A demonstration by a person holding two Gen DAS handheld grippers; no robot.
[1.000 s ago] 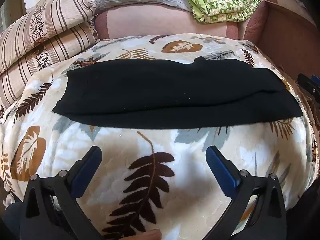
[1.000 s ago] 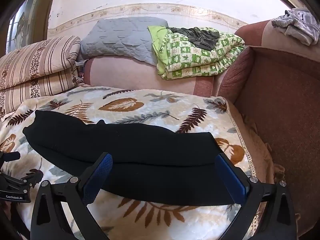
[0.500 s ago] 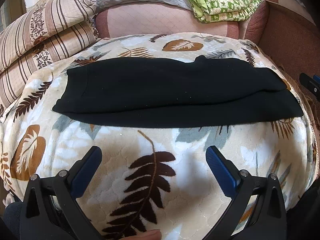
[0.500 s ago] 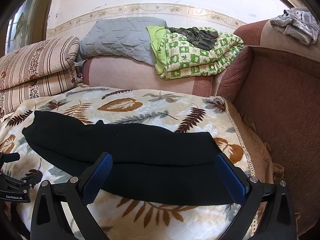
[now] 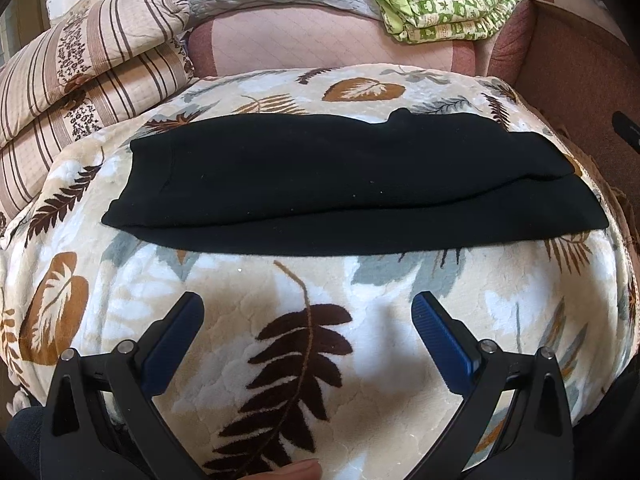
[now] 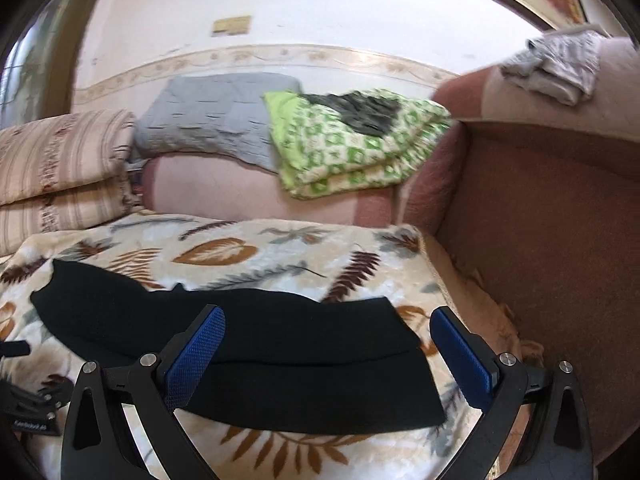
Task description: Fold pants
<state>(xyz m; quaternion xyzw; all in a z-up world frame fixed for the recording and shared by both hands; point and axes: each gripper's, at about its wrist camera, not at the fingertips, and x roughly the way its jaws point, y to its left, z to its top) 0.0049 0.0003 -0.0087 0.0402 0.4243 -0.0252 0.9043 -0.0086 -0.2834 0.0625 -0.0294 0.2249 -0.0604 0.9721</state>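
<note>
**Folding pants: both grippers off the fabric**

Looking through the left wrist cam, the black pants (image 5: 340, 184) are laid out flat as a long strip running 9 to 3 o'clock across the leaf-print blanket (image 5: 304, 352), one leg folded over the other so the lower layer peeks out along the near edge and toward 3 o'clock. The left gripper (image 5: 308, 308) sits at 6 o'clock with its jaws spread wide, nothing between them, hanging over bare blanket just short of the pants' near edge. A fingertip (image 5: 296, 472) pokes in at the very bottom.

From the right wrist cam, the right gripper (image 6: 326, 324) is also released wide, its blue pads framing the leg end of the pants (image 6: 280, 352), which lies at about 6 o'clock in that view. I can't tell if the pads touch the cloth, but they aren't pinching it. This frame is a bit blurry. Part of the left gripper shows at 8 o'clock.

Background stuff: striped pillows (image 5: 80, 80) at 10 o'clock, a grey quilt (image 6: 216, 116) and a green checked blanket (image 6: 352, 148) stacked on the couch back around 12, and a crumpled grey garment (image 6: 560, 64) on the armrest at 2 o'clock.
</note>
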